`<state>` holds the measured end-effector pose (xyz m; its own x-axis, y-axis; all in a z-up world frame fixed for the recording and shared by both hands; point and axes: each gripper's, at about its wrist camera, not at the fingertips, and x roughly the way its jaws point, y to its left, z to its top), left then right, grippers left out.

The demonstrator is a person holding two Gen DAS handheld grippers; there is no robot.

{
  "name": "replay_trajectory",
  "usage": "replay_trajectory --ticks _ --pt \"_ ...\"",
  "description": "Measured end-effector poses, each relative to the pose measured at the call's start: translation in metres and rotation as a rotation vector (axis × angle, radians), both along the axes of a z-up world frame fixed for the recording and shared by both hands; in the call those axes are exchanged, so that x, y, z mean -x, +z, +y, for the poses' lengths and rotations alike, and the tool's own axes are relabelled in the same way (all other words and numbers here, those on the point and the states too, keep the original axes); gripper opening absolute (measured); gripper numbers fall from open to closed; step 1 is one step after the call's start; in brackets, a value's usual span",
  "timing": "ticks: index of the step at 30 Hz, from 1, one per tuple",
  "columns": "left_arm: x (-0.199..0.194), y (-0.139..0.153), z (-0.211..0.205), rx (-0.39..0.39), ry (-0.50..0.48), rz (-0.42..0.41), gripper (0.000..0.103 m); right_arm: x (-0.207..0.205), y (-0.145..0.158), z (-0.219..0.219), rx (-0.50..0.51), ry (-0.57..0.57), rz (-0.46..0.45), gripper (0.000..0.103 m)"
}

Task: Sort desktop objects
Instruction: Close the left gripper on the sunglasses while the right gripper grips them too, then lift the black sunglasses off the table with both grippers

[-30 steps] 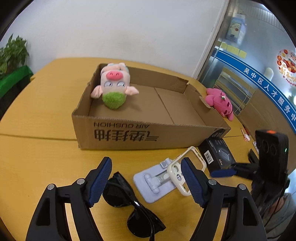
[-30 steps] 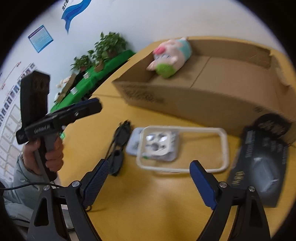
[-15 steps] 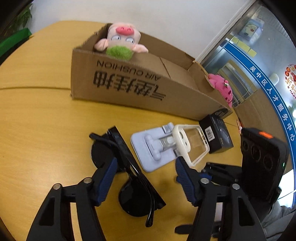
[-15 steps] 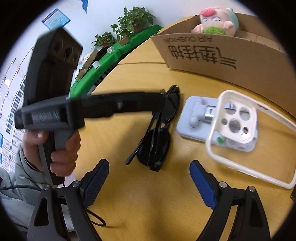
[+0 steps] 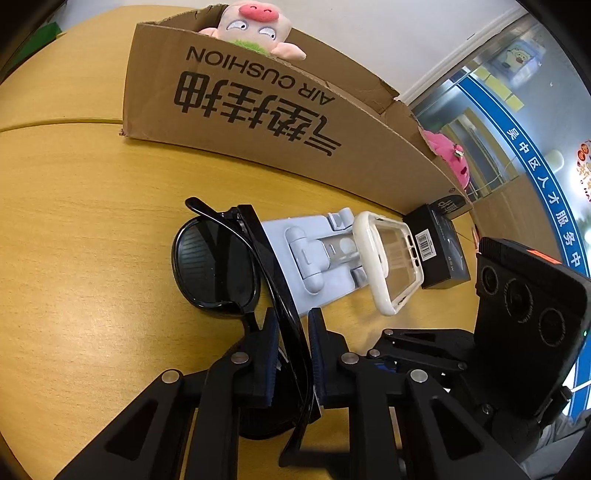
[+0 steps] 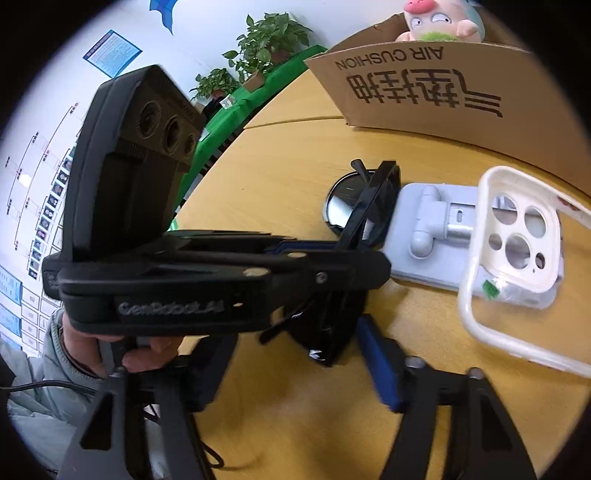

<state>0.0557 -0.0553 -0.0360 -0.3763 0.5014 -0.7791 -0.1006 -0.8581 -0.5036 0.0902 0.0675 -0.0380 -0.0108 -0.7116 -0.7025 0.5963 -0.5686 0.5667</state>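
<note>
Left wrist view: the left gripper is closing on the black sunglasses, its pads either side of the folded temple arms near the nose bridge and apparently already pinching them. The sunglasses lie on the wooden table, in front of the cardboard box and touching the left edge of the pale phone stand. They look light and rigid, with glossy, slippery plastic and lenses that would scratch; the frame or the stacked arms are the sound places to hold, not the lens faces. The right gripper is also closing, its fingers straddling the near lens from the opposite side, with no contact on the pads visible. Obstructions: the two grippers crowd the same object, and the phone stand sits tight against it. A white phone case rests tilted on the stand, with a small black box beyond. A plush pig already sits inside the cardboard box; a pink plush toy lies past its right end.
</note>
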Motion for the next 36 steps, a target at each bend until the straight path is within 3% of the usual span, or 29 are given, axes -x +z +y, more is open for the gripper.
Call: replay_trajectory --ticks 3,5,7,9,14,27,33,36 --pt "0.0 -0.001 -0.002 -0.005 0.016 -0.004 0.012 -0.003 -0.003 0.005 0.002 -0.018 -0.003 0.041" --pt "0.0 0.0 -0.003 -0.013 0.018 0.001 0.009 0.012 0.004 0.009 0.011 -0.022 0.002 0.025" --pt "-0.003 0.007 -0.004 -0.044 0.007 0.021 0.007 0.011 0.007 0.011 0.007 -0.02 0.02 0.022" --pt "-0.005 0.016 0.001 -0.024 -0.005 0.044 0.007 0.008 0.011 0.013 0.024 -0.011 0.026 0.017" --pt "-0.007 0.035 0.001 -0.04 -0.001 0.09 0.007 0.002 0.027 0.026 0.075 -0.019 0.073 0.016" --pt "-0.007 0.094 0.009 -0.112 -0.022 0.23 0.007 0.007 0.069 0.055 0.193 -0.072 0.107 0.015" --pt "0.003 0.115 0.019 -0.112 -0.045 0.281 0.007 0.023 0.091 0.06 0.249 -0.098 0.121 0.025" --pt "0.007 0.122 0.023 -0.108 -0.058 0.297 0.007 0.025 0.099 0.067 0.31 -0.097 0.104 0.04"
